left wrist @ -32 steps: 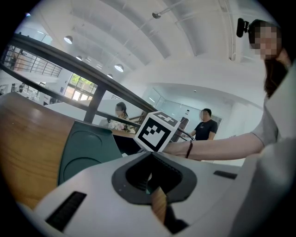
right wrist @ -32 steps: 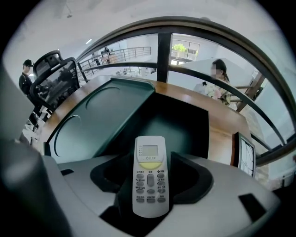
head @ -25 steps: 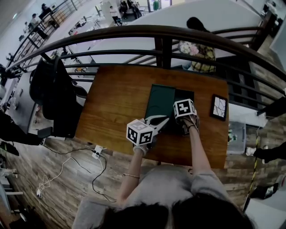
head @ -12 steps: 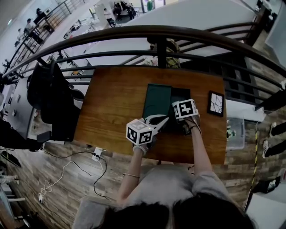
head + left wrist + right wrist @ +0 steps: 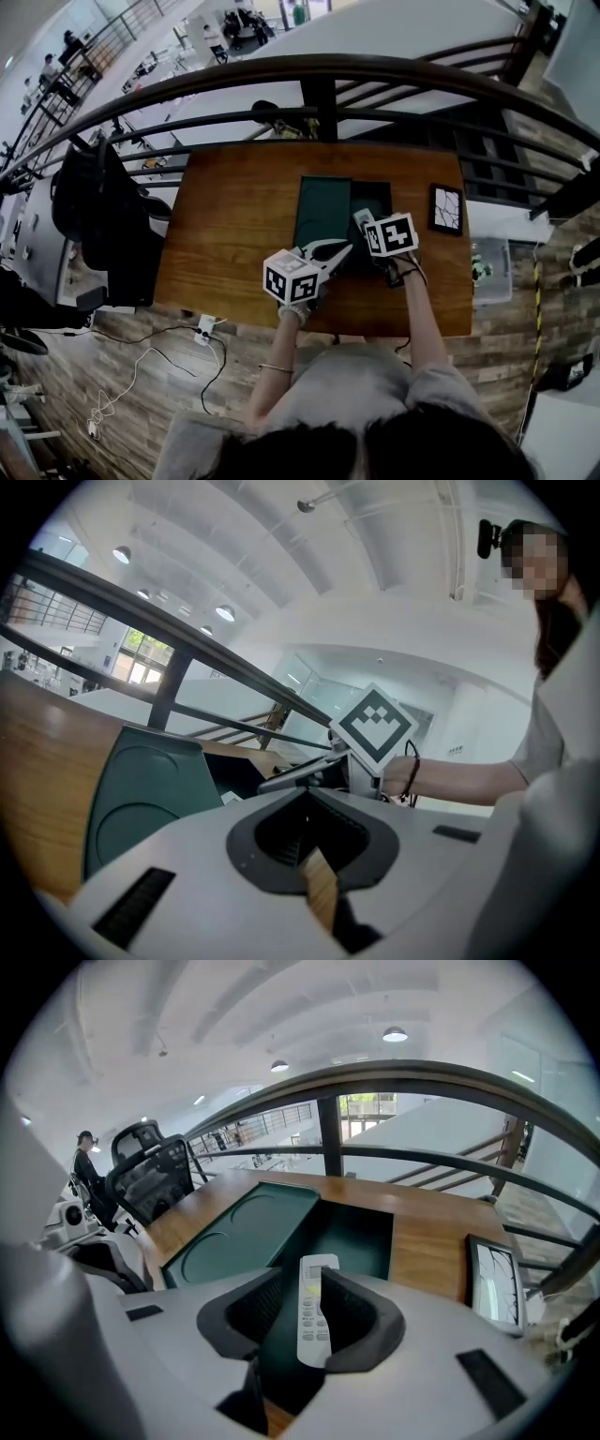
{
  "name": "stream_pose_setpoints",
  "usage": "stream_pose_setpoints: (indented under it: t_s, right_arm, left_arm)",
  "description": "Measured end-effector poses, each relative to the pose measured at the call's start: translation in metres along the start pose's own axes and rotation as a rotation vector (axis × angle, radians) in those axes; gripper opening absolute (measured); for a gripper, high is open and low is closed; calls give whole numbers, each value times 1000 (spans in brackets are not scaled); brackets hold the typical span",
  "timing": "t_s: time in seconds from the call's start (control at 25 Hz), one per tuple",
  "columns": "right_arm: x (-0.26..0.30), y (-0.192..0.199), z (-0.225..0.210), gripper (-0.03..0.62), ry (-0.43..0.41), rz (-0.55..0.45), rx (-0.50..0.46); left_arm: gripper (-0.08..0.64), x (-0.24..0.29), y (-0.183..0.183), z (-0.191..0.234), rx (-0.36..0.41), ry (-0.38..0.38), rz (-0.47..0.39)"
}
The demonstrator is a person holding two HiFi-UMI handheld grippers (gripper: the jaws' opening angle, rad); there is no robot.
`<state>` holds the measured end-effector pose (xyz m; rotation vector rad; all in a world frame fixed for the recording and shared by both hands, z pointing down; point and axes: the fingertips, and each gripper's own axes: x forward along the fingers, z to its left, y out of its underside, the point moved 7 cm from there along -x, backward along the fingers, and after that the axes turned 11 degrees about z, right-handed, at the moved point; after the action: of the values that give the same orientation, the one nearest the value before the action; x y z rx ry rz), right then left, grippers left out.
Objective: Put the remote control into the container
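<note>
A white remote control [image 5: 316,1307] stands between the jaws of my right gripper [image 5: 302,1283], which have just been closing and now grip it. The remote hangs lifted over the open dark green container [image 5: 361,1232], whose lid [image 5: 244,1232] lies flat beside it on the left. In the head view the remote [image 5: 361,218] sticks out beyond the right gripper [image 5: 375,246] above the container [image 5: 377,204]. My left gripper [image 5: 339,250] hovers by the container's near left side, shut with nothing in it; its own view shows the lid [image 5: 141,799].
A framed picture [image 5: 444,208] lies on the wooden table [image 5: 234,225] right of the container. A dark metal railing [image 5: 319,70] runs along the table's far edge. A black office chair [image 5: 98,202] stands to the left, a power strip [image 5: 206,328] on the floor.
My right gripper has closed on the remote and risen with it, so the remote's end now shows over the container. The left gripper has stayed put.
</note>
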<state>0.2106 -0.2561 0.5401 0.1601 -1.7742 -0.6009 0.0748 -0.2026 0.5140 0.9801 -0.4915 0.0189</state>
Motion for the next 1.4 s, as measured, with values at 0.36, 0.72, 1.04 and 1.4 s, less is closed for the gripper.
stream_pose_setpoints:
  t_s: [0.36, 0.72, 1.04, 1.4]
  right_arm:
    - [-30, 6, 9, 91, -63, -144, 31]
    - [-50, 18, 14, 55, -168, -266, 62]
    - [-73, 25, 17, 41, -237, -382, 70]
    - [-101, 25, 20, 35, -284, -488, 15]
  left_arm:
    - [3, 3, -3, -6, 31, 25, 0]
    - [3, 7, -12, -14, 66, 35, -15]
    - [3, 6, -19, -23, 104, 45, -42]
    - [4, 4, -32, -35, 149, 70, -84]
